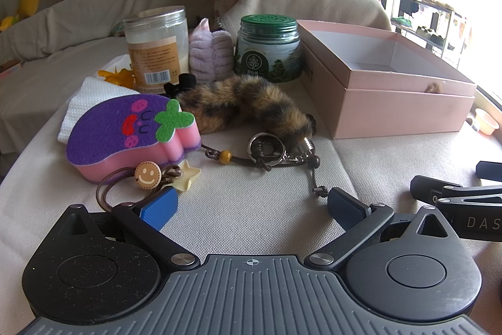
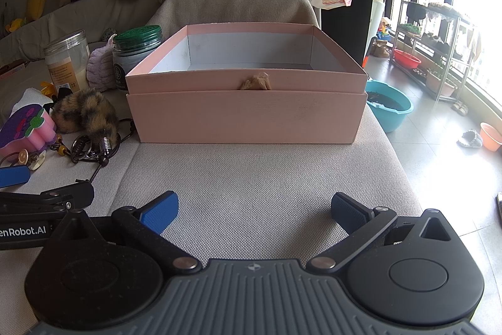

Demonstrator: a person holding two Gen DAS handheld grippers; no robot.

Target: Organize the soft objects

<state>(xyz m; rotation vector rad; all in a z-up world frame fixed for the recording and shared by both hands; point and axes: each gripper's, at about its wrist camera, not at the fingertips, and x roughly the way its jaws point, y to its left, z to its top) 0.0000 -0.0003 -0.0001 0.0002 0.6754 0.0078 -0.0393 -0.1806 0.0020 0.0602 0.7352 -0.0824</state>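
Here the soft things lie in a loose cluster on the beige cushion [image 1: 251,209]: a purple and pink sponge [image 1: 131,131] with a face, a striped furry tail keychain [image 1: 251,102] touching its right end, a folded white cloth [image 1: 84,102] under the sponge's far side, and a lilac towelling band [image 1: 210,52] standing behind the tail. A smiley hair tie [image 1: 144,175] rests against the sponge's near edge. The lilac band stands between a clear plastic jar [image 1: 157,49] holding a pale layer and a green-lidded jar [image 1: 266,49]. Just right of the tail sits the pink box [image 2: 244,115], lidless, its white inside bare as far as shows. The left gripper [image 1: 251,206] hovers low before the cluster, fingers spread wide, holding nothing. The right gripper [image 2: 254,209] faces the box, equally wide and unladen.
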